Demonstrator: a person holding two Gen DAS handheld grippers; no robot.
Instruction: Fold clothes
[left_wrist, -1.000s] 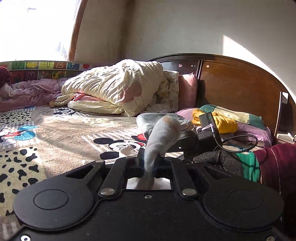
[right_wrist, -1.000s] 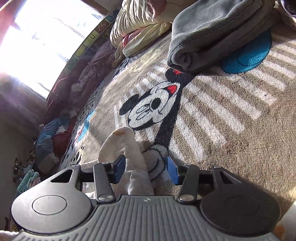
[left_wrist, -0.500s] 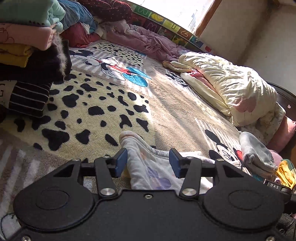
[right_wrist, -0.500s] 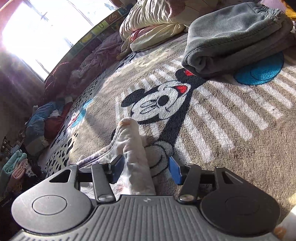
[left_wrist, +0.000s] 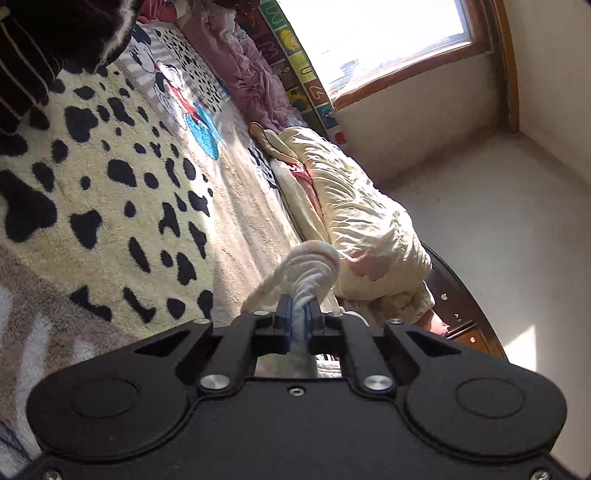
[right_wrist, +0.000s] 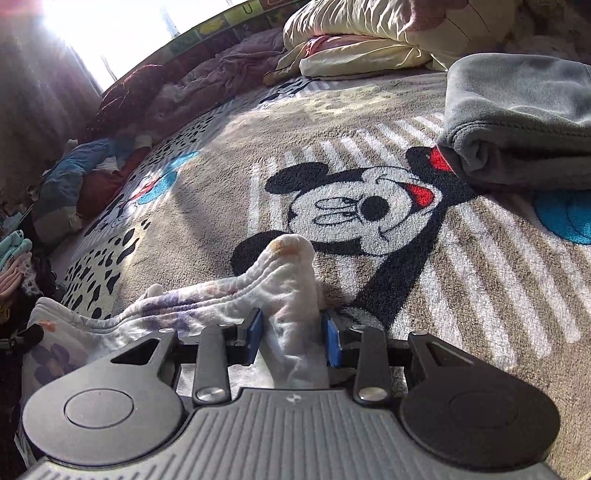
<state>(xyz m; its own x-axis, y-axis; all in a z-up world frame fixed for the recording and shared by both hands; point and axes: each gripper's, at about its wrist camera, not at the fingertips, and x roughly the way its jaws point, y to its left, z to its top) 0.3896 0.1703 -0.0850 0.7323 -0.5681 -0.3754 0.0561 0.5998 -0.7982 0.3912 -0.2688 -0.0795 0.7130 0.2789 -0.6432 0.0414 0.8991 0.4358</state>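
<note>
Both tongs are gripping one garment: the left tongs (left_wrist: 298, 317) are clenching a bunched corner of the white fleece garment with purple flower print (left_wrist: 308, 267), jaws pressed nearly together, while the right tongs (right_wrist: 293, 330) are pinching another gathered corner of it (right_wrist: 291, 280), jaws standing wider around a thick roll of cloth. Between them the cloth is sagging just above the plush cartoon-mouse bedspread (right_wrist: 369, 155), so this piece is looking only begun, with the fold still to be made. Beyond, a folded grey fleece garment (right_wrist: 517, 122) is lying finished, and stacked folded clothes (right_wrist: 13, 258) are waiting at the bed's edge, while more crumpled clothes (right_wrist: 92, 177) are probably remaining
</note>
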